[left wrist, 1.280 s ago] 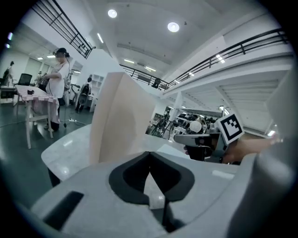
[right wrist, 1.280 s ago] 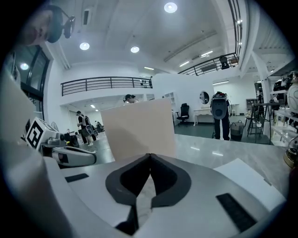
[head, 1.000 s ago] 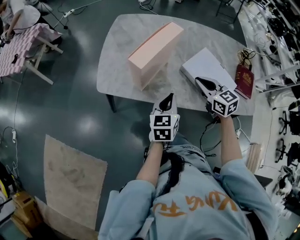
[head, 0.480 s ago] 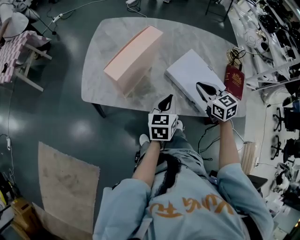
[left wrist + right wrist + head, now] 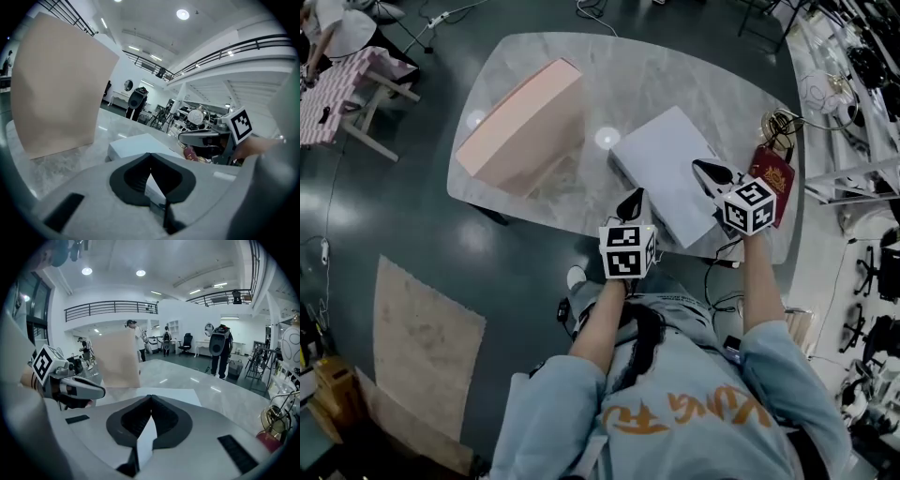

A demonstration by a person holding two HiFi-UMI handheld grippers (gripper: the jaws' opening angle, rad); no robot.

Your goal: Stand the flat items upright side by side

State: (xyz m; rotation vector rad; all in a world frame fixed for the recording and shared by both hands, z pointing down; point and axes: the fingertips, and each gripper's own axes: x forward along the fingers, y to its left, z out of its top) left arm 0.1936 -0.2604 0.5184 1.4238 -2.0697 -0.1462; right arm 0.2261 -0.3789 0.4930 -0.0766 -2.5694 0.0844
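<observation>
On the marble table (image 5: pixel 656 75) a tall pink box (image 5: pixel 520 127) stands on its edge at the left. A flat white box (image 5: pixel 670 173) lies to its right, and a dark red booklet (image 5: pixel 776 178) lies flat at the table's right edge. My left gripper (image 5: pixel 630 202) is shut and empty at the white box's near left corner. My right gripper (image 5: pixel 708 171) is shut and empty above the white box's right part. The left gripper view has the pink box (image 5: pixel 56 89), white box (image 5: pixel 136 145) and right gripper (image 5: pixel 206 138). The right gripper view shows the pink box (image 5: pixel 116 359) beyond the white box (image 5: pixel 173 394).
A coil of cable with a gold-coloured item (image 5: pixel 778 122) lies behind the booklet. Racks of equipment (image 5: pixel 862 56) line the right side. On the floor at the left lies a beige mat (image 5: pixel 427 366); a table with a checked cloth (image 5: pixel 337 89) stands far left.
Both grippers have moved forward over the table's near edge toward the white box, still shut. The table and boxes have shifted left and nearer in the head view.
</observation>
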